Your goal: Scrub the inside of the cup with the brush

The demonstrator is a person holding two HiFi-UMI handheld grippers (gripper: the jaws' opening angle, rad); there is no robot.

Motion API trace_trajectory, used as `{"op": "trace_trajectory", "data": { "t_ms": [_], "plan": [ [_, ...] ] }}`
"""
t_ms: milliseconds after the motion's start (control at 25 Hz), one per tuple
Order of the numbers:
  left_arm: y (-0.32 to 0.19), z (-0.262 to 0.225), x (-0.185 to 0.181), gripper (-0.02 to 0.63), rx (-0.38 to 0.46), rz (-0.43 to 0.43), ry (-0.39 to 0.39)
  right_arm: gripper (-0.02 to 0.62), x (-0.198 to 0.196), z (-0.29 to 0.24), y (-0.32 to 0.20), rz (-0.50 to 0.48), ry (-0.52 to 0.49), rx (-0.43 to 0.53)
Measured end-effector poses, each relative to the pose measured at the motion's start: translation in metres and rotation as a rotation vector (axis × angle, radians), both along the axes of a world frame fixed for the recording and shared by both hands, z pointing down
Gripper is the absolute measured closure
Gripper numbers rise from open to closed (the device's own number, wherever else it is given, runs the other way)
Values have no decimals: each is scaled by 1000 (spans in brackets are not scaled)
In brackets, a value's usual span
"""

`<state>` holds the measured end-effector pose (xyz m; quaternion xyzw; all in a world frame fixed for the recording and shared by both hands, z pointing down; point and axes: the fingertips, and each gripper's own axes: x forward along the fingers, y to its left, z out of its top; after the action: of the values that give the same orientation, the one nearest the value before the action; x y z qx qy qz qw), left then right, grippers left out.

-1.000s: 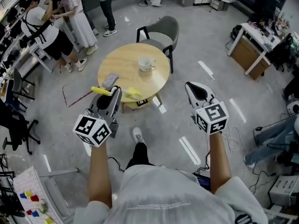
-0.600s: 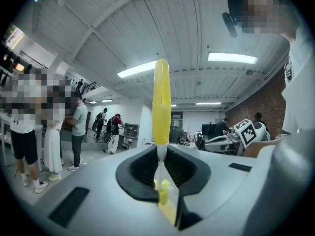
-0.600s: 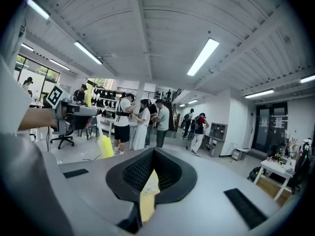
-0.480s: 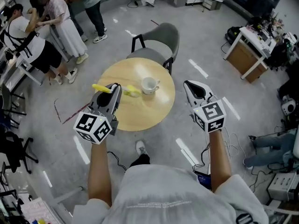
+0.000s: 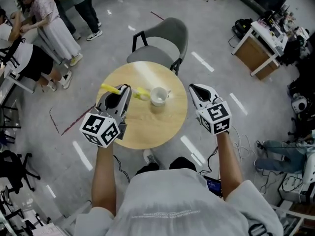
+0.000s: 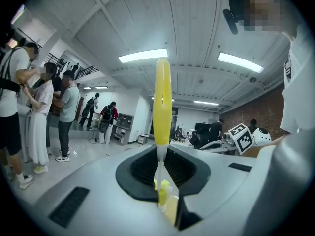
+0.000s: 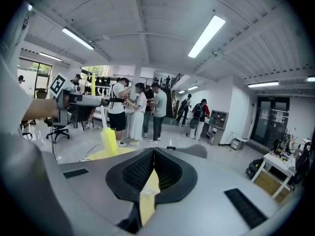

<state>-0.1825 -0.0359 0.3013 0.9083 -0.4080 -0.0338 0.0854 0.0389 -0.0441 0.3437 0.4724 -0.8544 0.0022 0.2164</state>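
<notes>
Over a round table [image 5: 147, 127] of pale, smooth wood, the head view shows a glossy white ceramic cup [image 5: 158, 96] standing upright with its mouth open and its loop handle to the right, roughly midway between the two tools. The left gripper [image 5: 125, 91], a grey plastic shell with black ribbed pads, carries a yellow brush [image 5: 140, 93] crosswise. One blunt yellow end sits just left of the cup's rim, and whether they touch I cannot tell. The right gripper [image 5: 194, 88] hangs over the table's right edge. Each tool ends in a marker cube [image 5: 101, 129] printed with black-and-white square patterns. A grey padded chair [image 5: 165, 41] on black legs stands beyond the table. Faint print on the person's grey shirt [image 5: 167, 215] is too small to read. From the left gripper view, the pads are clamped on the brush's thin, translucent white neck, with the smooth, rounded yellow length rising straight up above them. From the right gripper view, the two ribbed black pads are pressed flat together with nothing between them, and pale wood shows below. A group of people [image 7: 140, 109] stands on the shiny floor beyond.
</notes>
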Motion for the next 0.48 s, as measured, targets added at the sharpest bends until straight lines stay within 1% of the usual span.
{"op": "trace_trajectory", "data": {
  "t_ms": [240, 360, 480],
  "plan": [
    [-26, 38, 20, 557, -84, -6, 5, 565, 11, 66, -34, -57, 45, -104],
    [-39, 56, 31, 557, -129, -40, 9, 544, 15, 101, -51, -128, 68, -160],
    [-53, 68, 36, 557, -163, -84, 3, 503, 11, 135, -65, -227, 116, -214]
  ]
}}
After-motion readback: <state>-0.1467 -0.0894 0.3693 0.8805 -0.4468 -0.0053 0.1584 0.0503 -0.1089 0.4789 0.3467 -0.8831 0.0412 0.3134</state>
